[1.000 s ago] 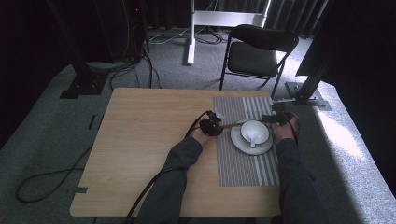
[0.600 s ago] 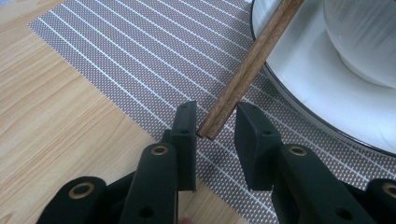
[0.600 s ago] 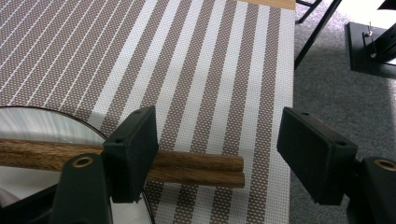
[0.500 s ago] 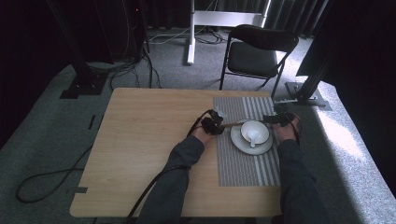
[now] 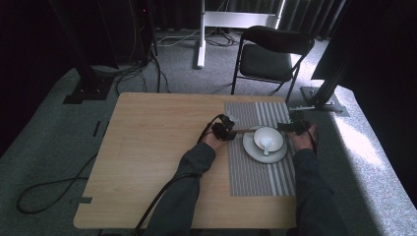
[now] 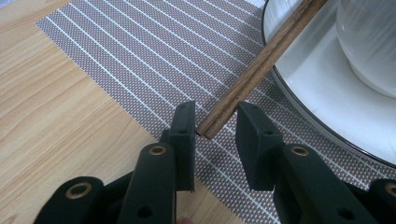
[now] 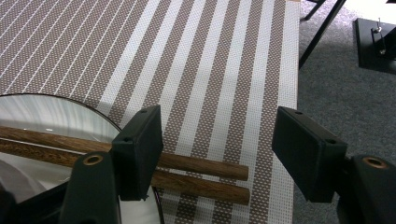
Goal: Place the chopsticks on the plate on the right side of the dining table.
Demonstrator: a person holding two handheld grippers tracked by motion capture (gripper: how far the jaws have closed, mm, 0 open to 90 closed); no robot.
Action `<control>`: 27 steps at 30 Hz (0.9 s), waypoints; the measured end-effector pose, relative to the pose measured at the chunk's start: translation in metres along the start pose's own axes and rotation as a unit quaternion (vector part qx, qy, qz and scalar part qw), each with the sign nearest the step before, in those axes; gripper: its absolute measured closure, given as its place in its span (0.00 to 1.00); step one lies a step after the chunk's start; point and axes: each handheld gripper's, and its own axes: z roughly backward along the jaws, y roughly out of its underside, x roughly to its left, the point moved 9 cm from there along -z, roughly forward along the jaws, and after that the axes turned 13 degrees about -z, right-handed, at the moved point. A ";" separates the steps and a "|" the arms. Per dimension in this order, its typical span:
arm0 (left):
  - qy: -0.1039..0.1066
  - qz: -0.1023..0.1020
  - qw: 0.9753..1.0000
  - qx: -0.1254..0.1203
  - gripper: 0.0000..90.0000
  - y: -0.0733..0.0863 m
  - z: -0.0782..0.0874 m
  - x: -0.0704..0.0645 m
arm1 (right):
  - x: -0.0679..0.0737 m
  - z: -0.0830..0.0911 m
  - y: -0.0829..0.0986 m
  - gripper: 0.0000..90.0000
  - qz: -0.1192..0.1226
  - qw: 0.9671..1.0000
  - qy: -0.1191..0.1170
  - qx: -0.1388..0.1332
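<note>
The left claw [image 6: 215, 133] is open, its jaws flanking the near tip of the chopsticks [image 6: 261, 60] without touching. The right claw [image 7: 217, 158] gapes wide over their other ends. The chopsticks bridge the plate [image 5: 251, 150] behind the bowl [image 5: 268, 139], on the mat [image 5: 255, 177].

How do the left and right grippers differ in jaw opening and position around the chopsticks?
The left gripper has jaws narrowly apart around one end of the chopsticks; the right gripper has jaws wide apart, the other chopstick ends lying between them. Left sits beside the plate, right at its far side. Neither clamps.
</note>
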 end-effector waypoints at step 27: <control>-0.002 0.009 1.000 0.006 0.73 -0.005 -0.004 0.000 | -0.005 0.006 0.009 0.36 -0.010 1.000 0.003 0.001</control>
